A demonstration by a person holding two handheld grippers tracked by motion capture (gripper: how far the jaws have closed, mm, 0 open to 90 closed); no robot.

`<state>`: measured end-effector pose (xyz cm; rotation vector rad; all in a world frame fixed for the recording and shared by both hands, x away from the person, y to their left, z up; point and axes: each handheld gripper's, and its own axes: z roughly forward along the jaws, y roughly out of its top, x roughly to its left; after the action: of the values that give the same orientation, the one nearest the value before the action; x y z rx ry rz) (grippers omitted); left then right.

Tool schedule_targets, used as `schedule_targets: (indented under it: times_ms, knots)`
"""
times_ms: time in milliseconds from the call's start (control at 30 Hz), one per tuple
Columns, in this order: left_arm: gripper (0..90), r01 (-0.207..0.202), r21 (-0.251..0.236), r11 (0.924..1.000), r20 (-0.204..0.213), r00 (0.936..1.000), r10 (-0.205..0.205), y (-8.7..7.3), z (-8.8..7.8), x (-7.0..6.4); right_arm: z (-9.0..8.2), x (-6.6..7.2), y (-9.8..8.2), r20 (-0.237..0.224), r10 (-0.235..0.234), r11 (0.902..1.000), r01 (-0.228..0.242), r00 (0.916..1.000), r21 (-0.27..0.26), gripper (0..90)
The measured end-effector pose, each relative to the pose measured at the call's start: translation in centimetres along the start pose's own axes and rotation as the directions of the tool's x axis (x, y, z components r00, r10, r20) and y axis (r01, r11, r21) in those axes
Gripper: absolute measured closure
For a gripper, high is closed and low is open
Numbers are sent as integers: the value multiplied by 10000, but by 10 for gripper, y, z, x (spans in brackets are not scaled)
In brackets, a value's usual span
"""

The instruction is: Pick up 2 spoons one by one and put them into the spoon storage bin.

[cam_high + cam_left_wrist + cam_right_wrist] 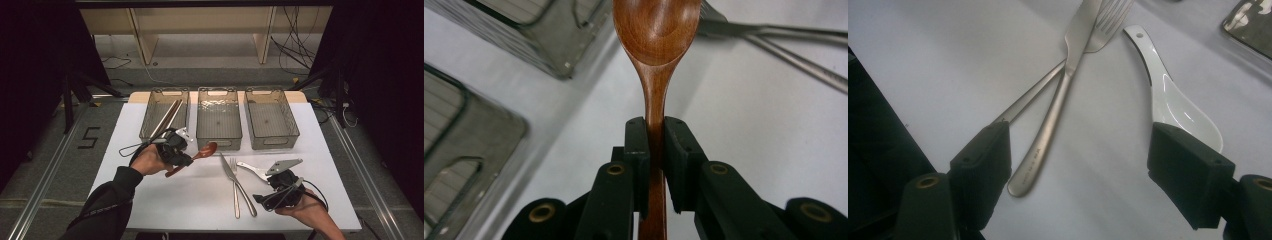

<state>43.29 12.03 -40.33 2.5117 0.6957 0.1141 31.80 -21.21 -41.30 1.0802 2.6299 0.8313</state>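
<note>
From the high view, the left gripper (186, 159) has the wooden spoon (199, 155) lifted off the white table (130, 150), bowl pointing to 2 o'clock, just before the middle bin (218, 118). Left gripper view: jaws clamped on the spoon's neck. Right gripper view: right gripper (1079, 167) wide open over the knife (1058, 95), white spoon (1175, 100) at 2 o'clock.

a brown wooden spoon (655, 60), clamped by its handle, bowl tilted above the table.
</note>
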Motion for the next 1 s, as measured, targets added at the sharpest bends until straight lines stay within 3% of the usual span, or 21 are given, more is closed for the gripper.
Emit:
schedule_targets:
  times_ms: [233,333,800,1000]
  knots:
    - [808,413,-552,9976,-131,9990,-421,11,-6,6,1,0,0,-15,-21,10000,21,10000,-4,264]
    - [808,401,-624,9972,-92,9991,-407,19,-5,5,1,0,0,-16,-22,10000,22,10000,22,265]
    - [808,291,-375,9989,-442,9985,-307,61,-10,17,1,0,0,-38,-34,10000,34,10000,-8,265]
    - [808,524,-322,9981,-583,9968,-542,75,-7,26,1,0,0,-51,-30,10000,30,10000,-33,264]
